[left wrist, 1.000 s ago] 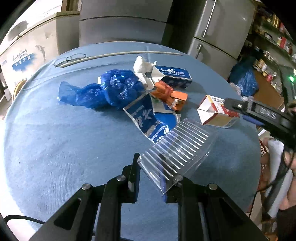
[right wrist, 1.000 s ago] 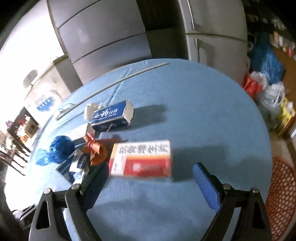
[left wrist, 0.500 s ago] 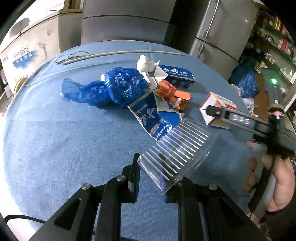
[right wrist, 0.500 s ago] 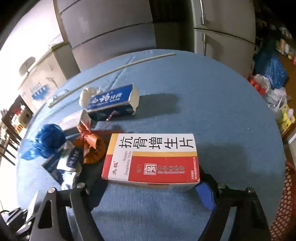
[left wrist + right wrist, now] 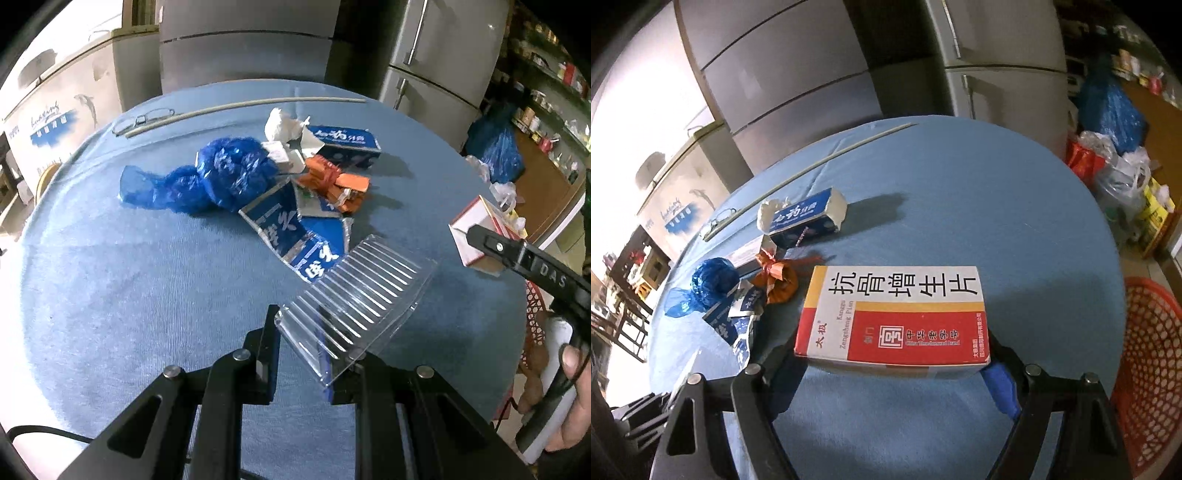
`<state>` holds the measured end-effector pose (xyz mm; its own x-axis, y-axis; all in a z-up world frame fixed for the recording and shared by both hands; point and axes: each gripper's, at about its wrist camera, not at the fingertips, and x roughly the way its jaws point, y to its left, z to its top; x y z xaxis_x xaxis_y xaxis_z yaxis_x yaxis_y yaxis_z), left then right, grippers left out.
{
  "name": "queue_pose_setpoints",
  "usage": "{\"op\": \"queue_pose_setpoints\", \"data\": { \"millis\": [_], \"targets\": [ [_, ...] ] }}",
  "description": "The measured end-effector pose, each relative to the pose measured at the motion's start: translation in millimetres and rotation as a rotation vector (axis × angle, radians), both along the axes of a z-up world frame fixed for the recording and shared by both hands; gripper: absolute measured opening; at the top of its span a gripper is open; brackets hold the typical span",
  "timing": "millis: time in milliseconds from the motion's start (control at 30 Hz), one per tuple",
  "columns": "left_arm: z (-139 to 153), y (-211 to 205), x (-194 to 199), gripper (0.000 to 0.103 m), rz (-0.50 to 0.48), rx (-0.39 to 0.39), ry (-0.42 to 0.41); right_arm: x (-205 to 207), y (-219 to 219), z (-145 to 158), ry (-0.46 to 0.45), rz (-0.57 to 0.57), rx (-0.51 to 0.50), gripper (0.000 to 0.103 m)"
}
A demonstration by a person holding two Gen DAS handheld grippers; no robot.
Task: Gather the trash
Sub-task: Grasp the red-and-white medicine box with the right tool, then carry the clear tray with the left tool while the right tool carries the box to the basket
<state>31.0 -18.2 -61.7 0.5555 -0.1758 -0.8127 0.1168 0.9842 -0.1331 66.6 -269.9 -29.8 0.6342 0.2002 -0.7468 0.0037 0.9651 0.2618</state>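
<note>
My left gripper (image 5: pixel 308 350) is shut on a clear ribbed plastic tray (image 5: pixel 356 299) and holds it above the blue table (image 5: pixel 110 280). My right gripper (image 5: pixel 886 365) is shut on a red and white medicine box (image 5: pixel 894 317), lifted off the table; the box also shows at the right of the left wrist view (image 5: pixel 476 236). Left on the table are a crumpled blue bag (image 5: pixel 207 181), a torn blue carton (image 5: pixel 295 236), an orange wrapper (image 5: pixel 332 181), a blue and white box (image 5: pixel 343 142) and a white tissue (image 5: pixel 280 123).
A red mesh basket (image 5: pixel 1148 369) stands on the floor beside the table's right edge. A thin white rod (image 5: pixel 240 109) and a pair of glasses (image 5: pixel 144 118) lie at the table's far side. Refrigerators (image 5: pixel 439 55) and bags (image 5: pixel 1108 114) stand behind.
My right gripper closed around the medicine box and lifted it off the table, pulling back to the right. My left gripper kept holding the clear tray almost still.
</note>
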Motion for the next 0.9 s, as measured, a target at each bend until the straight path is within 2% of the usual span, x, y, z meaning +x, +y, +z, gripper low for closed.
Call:
{"op": "queue_pose_setpoints", "data": {
  "millis": [900],
  "targets": [
    [35, -48, -19, 0.019, -0.068, 0.074, -0.060, -59, -66, 33, -0.096, -0.101, 0.116, 0.086]
  ]
}}
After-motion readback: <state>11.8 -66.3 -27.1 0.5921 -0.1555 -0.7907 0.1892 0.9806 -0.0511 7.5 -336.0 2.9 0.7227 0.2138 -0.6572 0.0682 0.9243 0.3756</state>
